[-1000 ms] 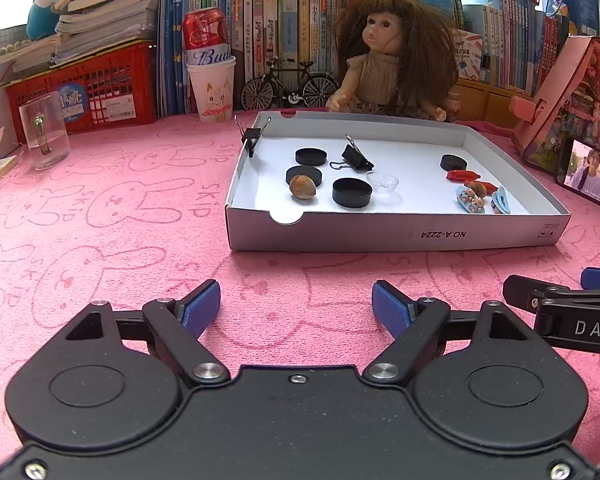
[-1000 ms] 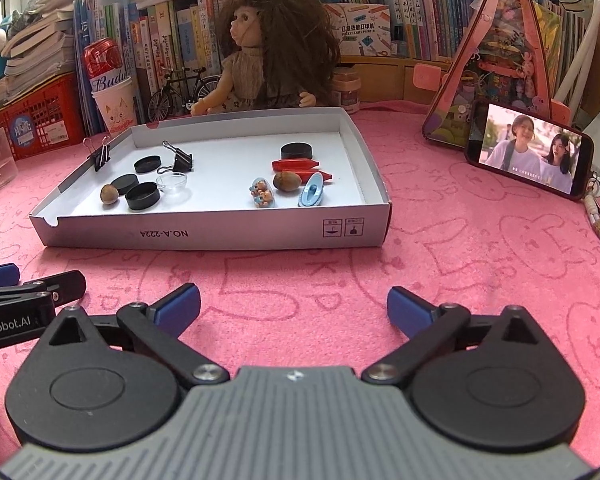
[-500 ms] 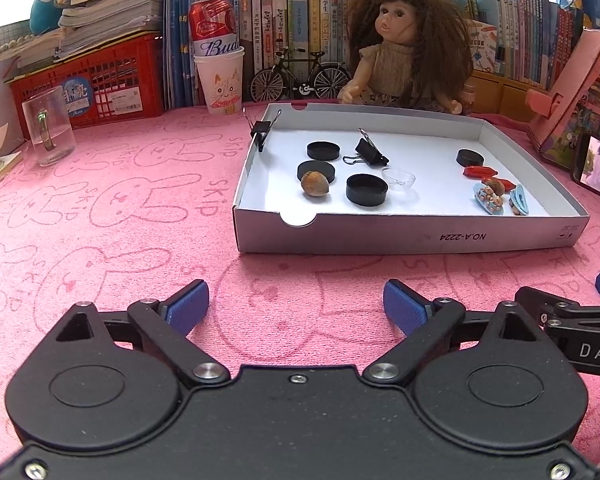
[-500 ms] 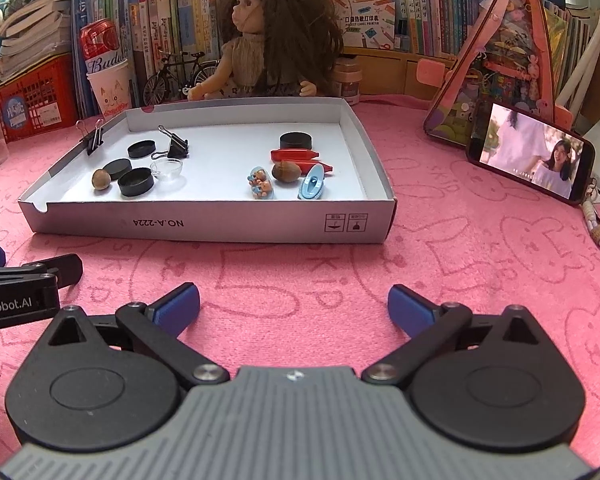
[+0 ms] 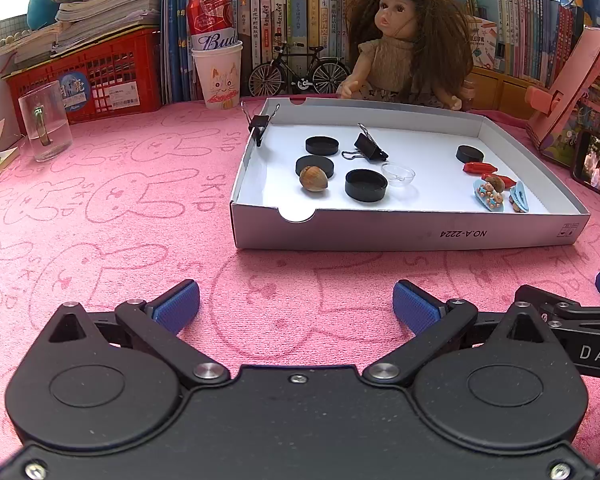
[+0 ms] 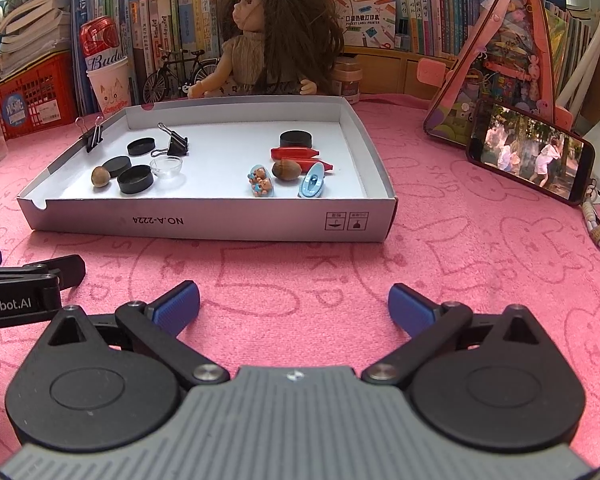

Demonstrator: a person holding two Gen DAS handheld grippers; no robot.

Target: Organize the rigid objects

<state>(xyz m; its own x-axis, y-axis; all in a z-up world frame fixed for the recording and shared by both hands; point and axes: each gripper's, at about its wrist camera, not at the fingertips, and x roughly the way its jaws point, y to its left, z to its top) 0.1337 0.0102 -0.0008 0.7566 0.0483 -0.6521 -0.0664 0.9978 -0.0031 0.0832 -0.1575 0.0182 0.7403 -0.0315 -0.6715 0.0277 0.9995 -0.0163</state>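
The left gripper hangs above the pink cloth in front of the box's near wall, its jaws opening wide with nothing between the blue pads. The right gripper hovers beside it over the same cloth, jaws spread and empty.

The shallow white box sits mid-cloth and holds the small rigid pieces. Toward its left end lie three black round caps, a hazelnut touching the nearest-left cap, a clear little dish just beside the near cap, and a black binder clip lying on the floor. A second binder clip is clamped on the left wall near the far-left corner. Toward the right end sit another black cap, two red clips, a second nut, a blue bear hair clip and a plain blue hair clip — the nut seems to touch the red clip behind it, though the view is too small to be sure.

Behind the box's far wall sits a doll; at the cloth's right edge a phone leans, its screen lit.
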